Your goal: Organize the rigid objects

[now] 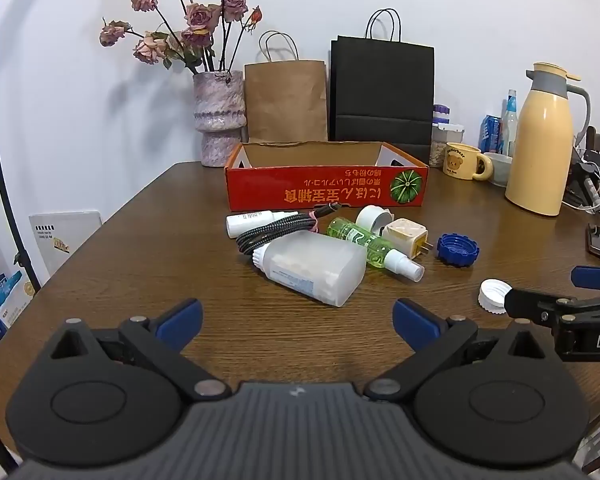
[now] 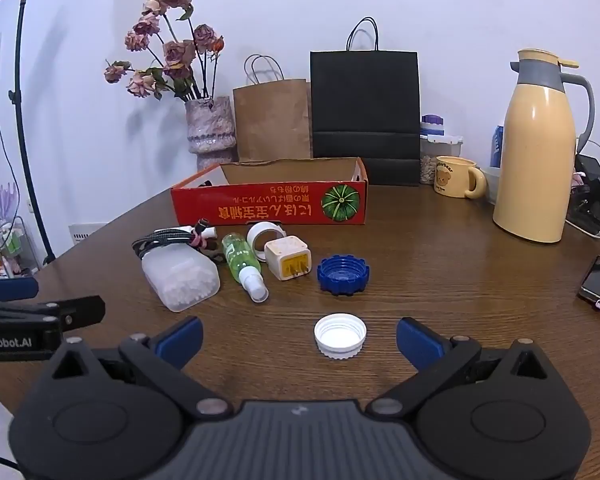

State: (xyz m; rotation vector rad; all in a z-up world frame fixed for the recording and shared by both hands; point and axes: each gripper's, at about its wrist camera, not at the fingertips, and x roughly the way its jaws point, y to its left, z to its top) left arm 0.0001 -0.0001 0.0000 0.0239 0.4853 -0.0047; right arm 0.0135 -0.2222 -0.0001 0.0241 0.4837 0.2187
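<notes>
Both grippers hover with fingers spread and empty: the left gripper [image 1: 298, 322] faces the frosted plastic bottle [image 1: 314, 268], the right gripper [image 2: 299, 334] has the white cap [image 2: 340, 336] lying between its fingers on the surface [image 2: 440, 272]. The red cardboard box [image 2: 268, 208] sits at the far side, seemingly empty. The low, ribbed cap could likely skid or flip if the fingers close too high, and the bottle, touching the green spray bottle [image 1: 374, 248], may nudge it rolling.

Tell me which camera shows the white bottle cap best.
The right wrist view. There the white cap lies whole on the table, open side up, between that gripper's open tongs, with its ribbed rim clear. In the left wrist view the white cap sits far right, partly hidden by the right gripper's finger.
</notes>
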